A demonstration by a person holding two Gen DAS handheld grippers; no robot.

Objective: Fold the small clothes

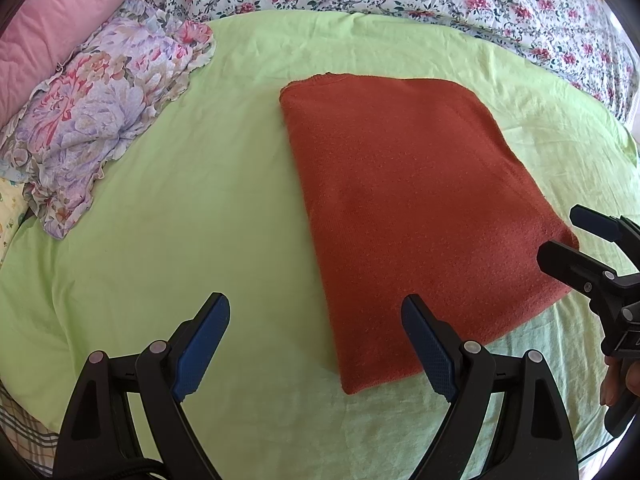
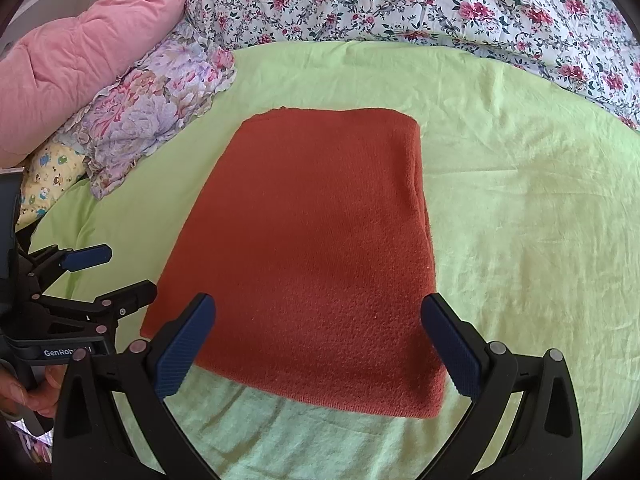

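A rust-orange knitted garment (image 1: 408, 208) lies folded into a flat rectangle on the green sheet; it also fills the middle of the right wrist view (image 2: 312, 256). My left gripper (image 1: 316, 320) is open and empty, hovering over the garment's near left corner. My right gripper (image 2: 318, 320) is open and empty, hovering over the garment's near edge. The right gripper shows at the right edge of the left wrist view (image 1: 576, 236), beside the garment's right corner. The left gripper shows at the left of the right wrist view (image 2: 120, 272), beside the garment's left edge.
The light green sheet (image 1: 180, 208) covers the bed. A floral ruffled pillow (image 1: 104, 112) and a pink quilt (image 1: 52, 20) lie at the far left. A white floral bedspread (image 2: 440, 4) runs along the back. A cartoon-print cloth (image 2: 48, 176) lies at the left.
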